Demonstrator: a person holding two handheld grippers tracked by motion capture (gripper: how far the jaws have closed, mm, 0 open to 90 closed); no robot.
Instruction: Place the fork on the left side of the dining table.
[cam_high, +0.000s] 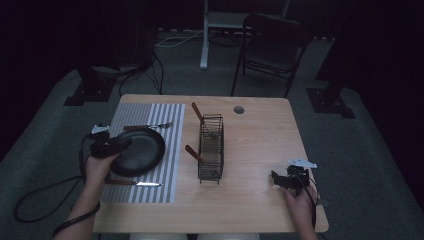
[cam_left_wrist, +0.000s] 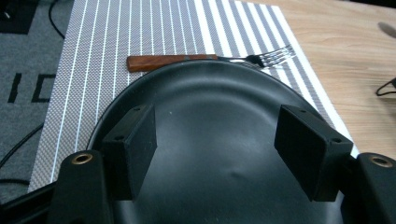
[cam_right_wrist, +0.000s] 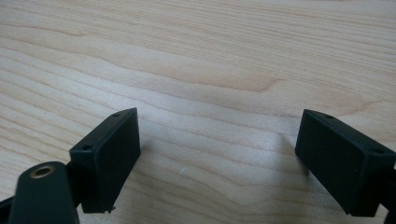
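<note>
While the black plate (cam_high: 140, 150) lies on the striped placemat (cam_high: 165, 120), between a fork (cam_high: 150, 126) and a knife (cam_high: 135, 183), the left gripper (cam_left_wrist: 215, 140) is held over it, jaws wide apart and empty. Well apart, the right gripper (cam_right_wrist: 219, 154) is poised over bare table (cam_right_wrist: 196, 56), likewise spread and empty.

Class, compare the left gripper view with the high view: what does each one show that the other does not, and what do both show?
Left gripper view alone: the fine weave of the striped placemat, close up.

High view alone: the wire basket, the knife, the chair, and the right hand-held gripper over the table.

Both: the black plate, the wooden-handled fork beyond it, and the left hand-held gripper, open over the plate.
</note>
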